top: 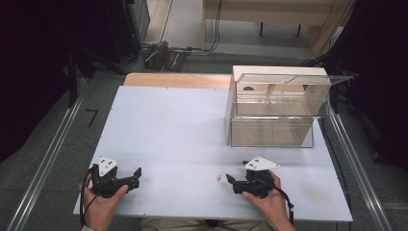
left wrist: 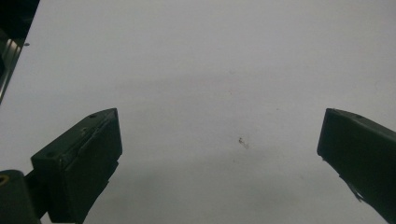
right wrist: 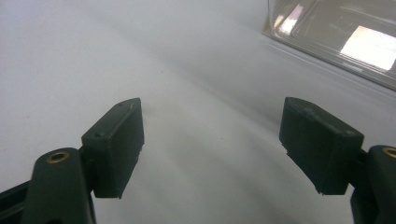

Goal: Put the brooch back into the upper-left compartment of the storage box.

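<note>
Right gripper (top: pixel 230 180) fingers apart, small pale piece (top: pixel 218 177) just beside

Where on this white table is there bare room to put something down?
Most of the table is bare: the whole stretch left of the clear box, and the middle between left gripper and right gripper. A small crumb lies by the right one.

Table top (top: pixel 183 130) is a flat pale grey-white, no pattern at all. Both grippers – left (top: pixel 136 175) and right (top: pixel 230 182) – are matte black with light grey three-cornered plates on top. The box (top: pixel 276 108) is clear plastic with a tan tint. The small bit (top: pixel 219 177) is pale cream – floor's dark grey.
</note>
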`<state>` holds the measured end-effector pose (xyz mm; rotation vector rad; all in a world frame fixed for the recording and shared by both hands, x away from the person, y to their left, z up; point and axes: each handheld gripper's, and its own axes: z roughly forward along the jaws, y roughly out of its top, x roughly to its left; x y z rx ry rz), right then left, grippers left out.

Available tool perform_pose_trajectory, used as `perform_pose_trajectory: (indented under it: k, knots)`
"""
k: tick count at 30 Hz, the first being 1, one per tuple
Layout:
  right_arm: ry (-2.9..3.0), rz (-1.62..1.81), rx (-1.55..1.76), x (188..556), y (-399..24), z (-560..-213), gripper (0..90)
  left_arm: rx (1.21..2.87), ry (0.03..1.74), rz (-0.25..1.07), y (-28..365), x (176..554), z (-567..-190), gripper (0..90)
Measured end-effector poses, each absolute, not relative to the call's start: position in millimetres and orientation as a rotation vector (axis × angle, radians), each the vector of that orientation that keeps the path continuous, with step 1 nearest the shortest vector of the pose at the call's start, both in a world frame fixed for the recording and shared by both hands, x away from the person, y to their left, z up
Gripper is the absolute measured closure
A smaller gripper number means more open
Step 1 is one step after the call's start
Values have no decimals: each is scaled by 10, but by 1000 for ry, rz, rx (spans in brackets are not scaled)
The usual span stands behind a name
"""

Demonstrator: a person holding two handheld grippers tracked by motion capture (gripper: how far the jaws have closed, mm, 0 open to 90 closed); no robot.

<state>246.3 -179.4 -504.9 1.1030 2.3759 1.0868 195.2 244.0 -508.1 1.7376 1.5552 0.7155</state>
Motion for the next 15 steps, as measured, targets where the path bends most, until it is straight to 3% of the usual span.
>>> perform_pose_trajectory:
  k: [15]
  knots:
    - [2416, 1091, 1043, 2447, -1662, -5079, 281, 1745, 1553, 711, 2438, 1955, -5084, 9]
